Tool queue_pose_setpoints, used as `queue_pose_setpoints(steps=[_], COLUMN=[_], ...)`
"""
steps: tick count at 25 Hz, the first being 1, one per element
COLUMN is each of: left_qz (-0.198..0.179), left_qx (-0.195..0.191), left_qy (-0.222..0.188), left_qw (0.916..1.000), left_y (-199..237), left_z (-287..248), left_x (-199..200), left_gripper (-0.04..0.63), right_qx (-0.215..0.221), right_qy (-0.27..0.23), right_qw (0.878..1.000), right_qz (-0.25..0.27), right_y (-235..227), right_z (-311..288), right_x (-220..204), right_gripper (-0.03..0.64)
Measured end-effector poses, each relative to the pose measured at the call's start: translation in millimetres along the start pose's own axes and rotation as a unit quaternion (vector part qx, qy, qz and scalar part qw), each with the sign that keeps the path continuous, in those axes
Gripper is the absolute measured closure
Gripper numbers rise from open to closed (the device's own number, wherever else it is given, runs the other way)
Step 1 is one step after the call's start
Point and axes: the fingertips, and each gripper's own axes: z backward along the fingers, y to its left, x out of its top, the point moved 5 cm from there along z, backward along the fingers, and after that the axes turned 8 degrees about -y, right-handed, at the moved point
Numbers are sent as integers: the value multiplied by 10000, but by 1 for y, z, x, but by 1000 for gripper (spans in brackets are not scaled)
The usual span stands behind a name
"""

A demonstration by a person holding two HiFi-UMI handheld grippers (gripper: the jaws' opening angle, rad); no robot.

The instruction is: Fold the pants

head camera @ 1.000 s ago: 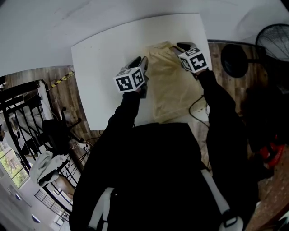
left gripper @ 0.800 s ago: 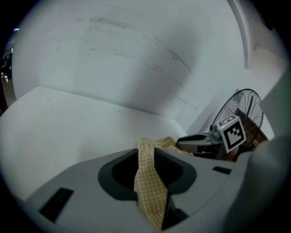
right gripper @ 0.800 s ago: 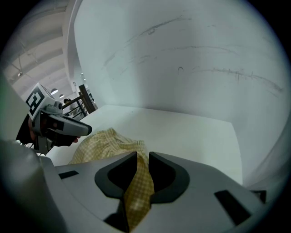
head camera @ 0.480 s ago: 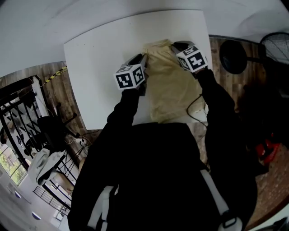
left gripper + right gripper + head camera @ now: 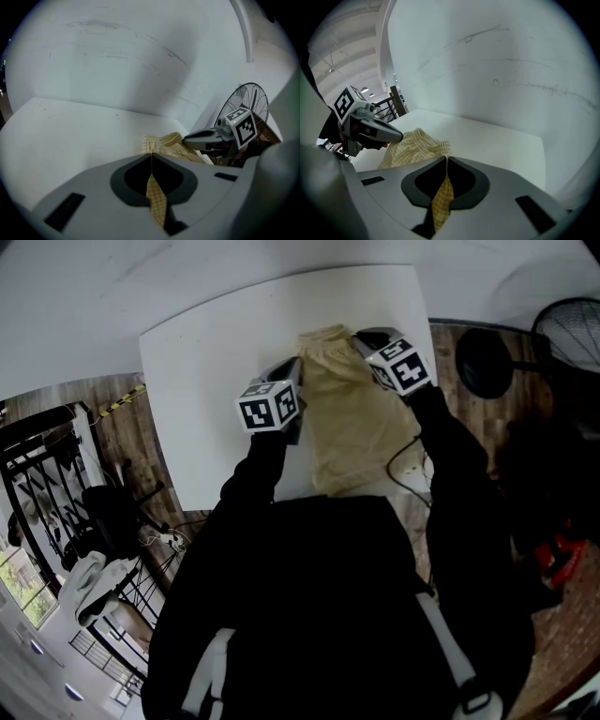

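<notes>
Head view: the pants (image 5: 361, 427) lie flat on the white surface (image 5: 206, 371), toward its right side. Their waistband (image 5: 328, 338) is at the far end, and the legs run back to the near edge by my body. My left hand-held gripper (image 5: 294, 366) sits at the waistband's left corner and my right hand-held gripper (image 5: 360, 337) at its right corner. Both point away from me and slant down at the cloth, well apart, with the width of the waistband between them.

In the left gripper view my jaws are closing, and they meet on a thin strip of yellow checked fabric that runs down between the pads. The rest of the waistband is bunched just past the tips. In the right gripper view the jaws are pressed together on a like strip of the same fabric, with the gathered waistband rising a little off the surface just beyond them. Each of these views shows the other hand-held gripper across the cloth, tip down at the waistband.

A fan (image 5: 572, 329) stands on the wood floor (image 5: 122, 427) to the right of the surface.
</notes>
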Motion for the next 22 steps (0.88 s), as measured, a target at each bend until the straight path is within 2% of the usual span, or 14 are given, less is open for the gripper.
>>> queue_pose_setpoints(steps=[22], left_qz=[-701], left_qx=[-323], left_qy=[-363], left_qw=[9964], left_y=[-54], left_z=[65], left_x=[11], left_gripper=[586], right_qx=[-249], right_qy=[-566], right_qw=[9979], right_qz=[189], right_y=[35], right_z=[71], right_x=[18], right_gripper=[598])
